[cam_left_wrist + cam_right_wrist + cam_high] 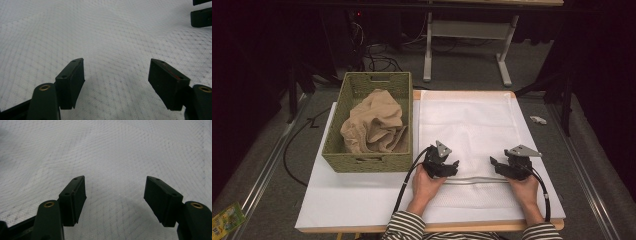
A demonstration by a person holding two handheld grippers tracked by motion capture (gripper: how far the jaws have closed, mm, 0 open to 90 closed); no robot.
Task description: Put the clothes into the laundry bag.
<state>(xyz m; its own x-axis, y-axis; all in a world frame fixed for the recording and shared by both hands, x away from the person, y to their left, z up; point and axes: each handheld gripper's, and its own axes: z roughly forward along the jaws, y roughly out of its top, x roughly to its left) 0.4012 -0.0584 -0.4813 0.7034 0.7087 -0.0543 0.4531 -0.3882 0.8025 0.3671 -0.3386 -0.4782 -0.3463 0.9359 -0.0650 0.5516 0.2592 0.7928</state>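
You are working at a white table (357,200) with a pale wooden edge, set on grey carpet (272,165) in a dim room. Across the right half of the tabletop lies a white mesh bag (472,125), spread flat, its zip line running across the lower centre of the high view. Your left gripper (451,166) and right gripper (497,165) sit low over the bag on that line, facing each other from lower centre and lower right. Both are released: in each gripper view the black jaws stand wide apart with only the mesh weave (112,50) (112,157) between them, nothing pinched.

In the centre left of the high view a woven green basket (367,162) rests on the table, just beside the bag's left edge, with a crumpled beige cloth (374,127) inside. At the upper centre, a white table frame (462,30) stands on the carpet, with dark cables (379,60) to its left.
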